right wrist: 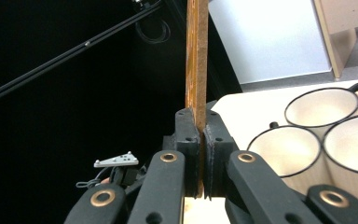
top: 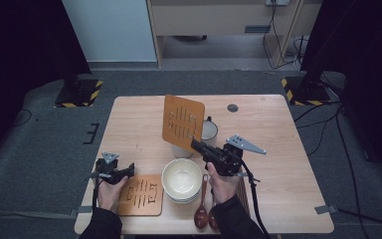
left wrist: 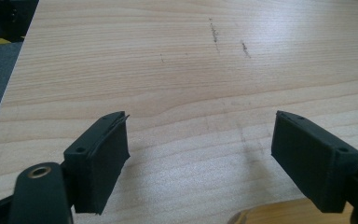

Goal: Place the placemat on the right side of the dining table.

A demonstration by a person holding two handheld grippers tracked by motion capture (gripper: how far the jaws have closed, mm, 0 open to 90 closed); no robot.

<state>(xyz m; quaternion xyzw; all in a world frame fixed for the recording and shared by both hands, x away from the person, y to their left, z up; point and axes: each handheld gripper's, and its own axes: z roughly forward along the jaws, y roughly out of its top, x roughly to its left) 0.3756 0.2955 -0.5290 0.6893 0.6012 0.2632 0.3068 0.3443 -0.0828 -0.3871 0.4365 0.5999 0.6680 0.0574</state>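
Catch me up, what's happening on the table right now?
A person works two handheld grippers. The right gripper is shut on the edge of a wooden coaster, holding it up off the table in front of the mugs. The left gripper is open and holds nothing, sitting low by a second coaster that lies flat near the front edge. Stacked bowls and wooden spoons sit between the hands.

You are working in a recording lab or studio set-up, not a home. Your small wooden table [top: 273, 129] stands alone on grey carpet [top: 40, 149]. Black stands with yellow-and-black hazard-striped bases [top: 79, 92] flank the far corners. Loose cables [top: 328, 134] trail across the floor at right; dark curtains close both sides.
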